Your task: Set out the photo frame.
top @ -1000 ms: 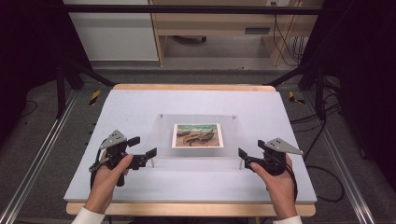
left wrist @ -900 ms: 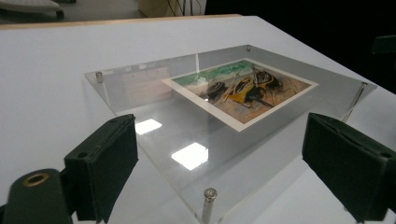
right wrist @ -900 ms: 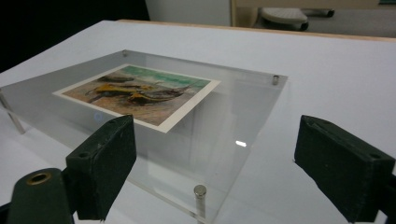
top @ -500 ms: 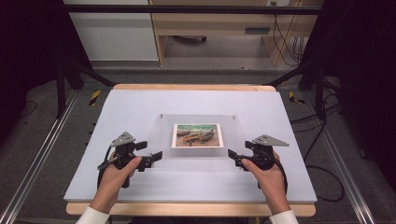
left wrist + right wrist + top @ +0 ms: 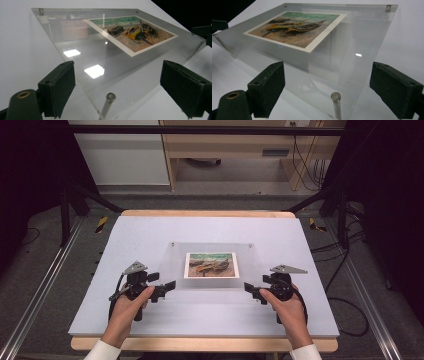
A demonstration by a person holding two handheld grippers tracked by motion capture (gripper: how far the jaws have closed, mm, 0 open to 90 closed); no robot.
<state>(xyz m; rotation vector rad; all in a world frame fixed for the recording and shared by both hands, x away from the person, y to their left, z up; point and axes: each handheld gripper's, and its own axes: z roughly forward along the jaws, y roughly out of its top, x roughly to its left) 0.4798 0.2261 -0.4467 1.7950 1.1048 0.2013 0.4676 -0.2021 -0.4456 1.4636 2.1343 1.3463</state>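
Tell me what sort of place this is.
Probably a lab bench set up for recording handling work: a white table inside a black frame, cables trailing behind it, and a clear acrylic picture frame laid between two hand-held grippers.

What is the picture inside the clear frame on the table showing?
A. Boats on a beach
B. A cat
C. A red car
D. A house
A: the print inside the clear frame shows yellow and dark boats lying on sand with green water behind them.
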